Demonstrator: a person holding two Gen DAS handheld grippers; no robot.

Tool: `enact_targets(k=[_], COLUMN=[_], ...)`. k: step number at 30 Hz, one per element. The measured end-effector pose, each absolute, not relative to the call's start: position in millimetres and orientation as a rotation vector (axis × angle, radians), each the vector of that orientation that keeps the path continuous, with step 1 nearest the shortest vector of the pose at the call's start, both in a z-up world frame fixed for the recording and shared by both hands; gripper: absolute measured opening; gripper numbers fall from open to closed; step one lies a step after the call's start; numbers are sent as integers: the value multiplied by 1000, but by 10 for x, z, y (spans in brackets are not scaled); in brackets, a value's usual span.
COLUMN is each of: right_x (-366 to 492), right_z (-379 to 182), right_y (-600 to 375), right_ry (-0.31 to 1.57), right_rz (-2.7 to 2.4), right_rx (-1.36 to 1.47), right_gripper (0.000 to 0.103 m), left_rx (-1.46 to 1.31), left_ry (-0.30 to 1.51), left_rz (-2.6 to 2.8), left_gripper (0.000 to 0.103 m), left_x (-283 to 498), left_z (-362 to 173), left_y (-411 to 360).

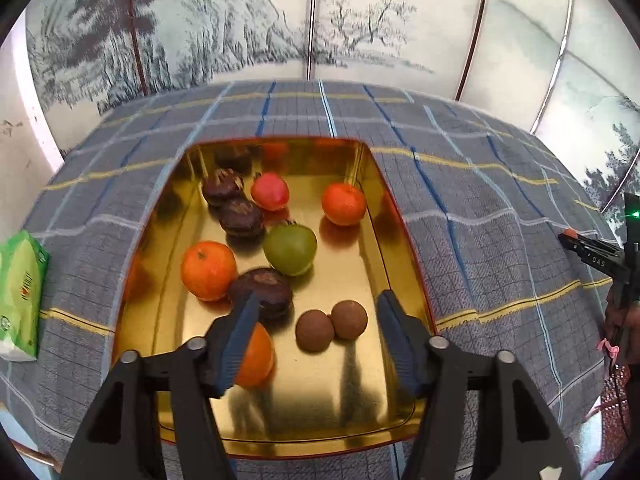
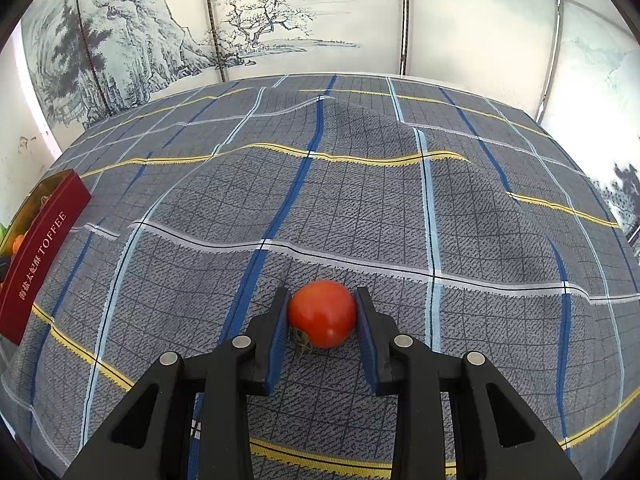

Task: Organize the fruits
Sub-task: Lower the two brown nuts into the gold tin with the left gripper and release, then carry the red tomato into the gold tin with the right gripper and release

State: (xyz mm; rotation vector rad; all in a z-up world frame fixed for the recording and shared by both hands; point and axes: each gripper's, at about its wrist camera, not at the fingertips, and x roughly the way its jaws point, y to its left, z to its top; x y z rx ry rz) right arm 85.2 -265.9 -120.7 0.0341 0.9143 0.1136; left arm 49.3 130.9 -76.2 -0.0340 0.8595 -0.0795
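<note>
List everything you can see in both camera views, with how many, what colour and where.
tin tray: one, gold inside, red outside, on the tablecloth
oranges: three, orange, in the tray; one at the left, one far right, one behind the left gripper's finger
dark fruits: three, purple-brown, in the tray, left of centre
green fruit: one, green, middle of the tray
pink-red fruit: one, far part of the tray
brown balls: two, brown, touching, near end of the tray
tomato: one, red, on the cloth, in the right gripper
tablecloth: one, grey-blue plaid, rumpled
tissue pack: one, green, left of the tray
left gripper: black, blue pads, open over the tray
right gripper: black, blue pads, shut on the tomato
</note>
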Motion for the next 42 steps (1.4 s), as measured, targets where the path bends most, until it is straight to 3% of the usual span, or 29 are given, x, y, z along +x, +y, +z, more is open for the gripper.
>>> enact_targets(k=[9, 22, 33, 40, 42], right_x=[864, 593, 384, 534, 629], right_z=[-1212, -991, -164, -129, -179], right_y=[-2628, -2626, -1199, -274, -70], right_ry=[915, 877, 754, 766, 786], right_rz=[104, 154, 511, 672, 691], right_rx=[10, 124, 22, -26, -38], right_gripper=[33, 33, 33, 33, 33], left_rx=[-50, -64, -117, -173, -175], left_ry=[603, 522, 510, 523, 520], left_rz=[96, 270, 303, 292, 298], left_gripper=[79, 79, 79, 81, 86], left_x=[190, 205, 402, 396, 383], left_z=[-471, -641, -731, -770, -770], left_y=[1729, 2566, 2852, 2925, 2927])
